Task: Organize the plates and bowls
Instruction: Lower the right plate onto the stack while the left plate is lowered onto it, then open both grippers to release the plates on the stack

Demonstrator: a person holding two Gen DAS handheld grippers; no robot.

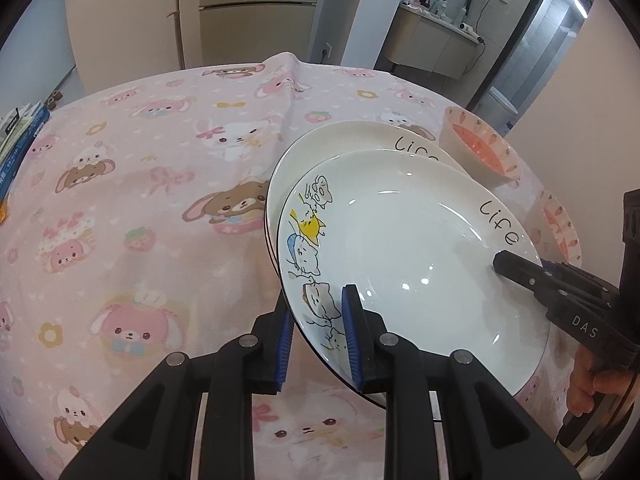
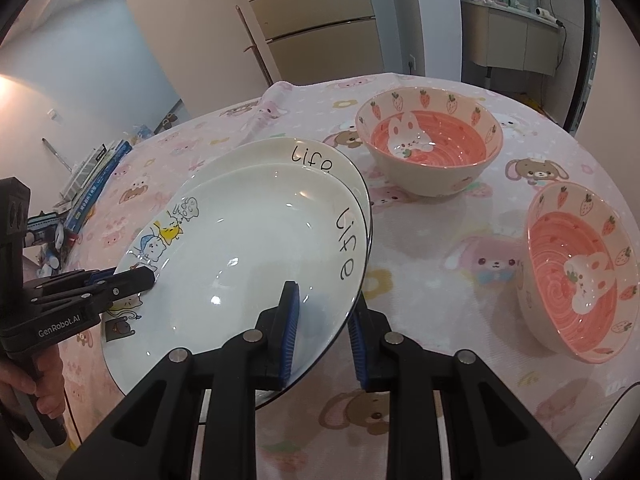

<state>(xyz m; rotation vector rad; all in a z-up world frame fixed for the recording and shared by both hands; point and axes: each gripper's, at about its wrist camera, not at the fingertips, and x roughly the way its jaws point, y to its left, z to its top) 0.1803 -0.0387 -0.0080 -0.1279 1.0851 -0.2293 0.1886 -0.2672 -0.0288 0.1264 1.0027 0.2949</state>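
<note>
A white plate (image 1: 416,248) with cartoon cats and the word "Life" sits over a second matching plate (image 1: 340,136), offset toward me; both also show in the right wrist view, top plate (image 2: 256,240) and lower plate (image 2: 280,150). My left gripper (image 1: 316,332) straddles the top plate's near-left rim, one blue pad above and one below. My right gripper (image 2: 324,332) straddles its right rim the same way and shows in the left view (image 1: 520,270). Two pink strawberry bowls stand to the right: one far (image 2: 430,146), one near and tilted (image 2: 580,272).
A pink cartoon-print tablecloth (image 1: 140,200) covers the round table. Books (image 1: 18,140) lie stacked at the table's left edge. Cabinets and a counter stand behind the table. A hand (image 1: 596,380) holds the right gripper's handle.
</note>
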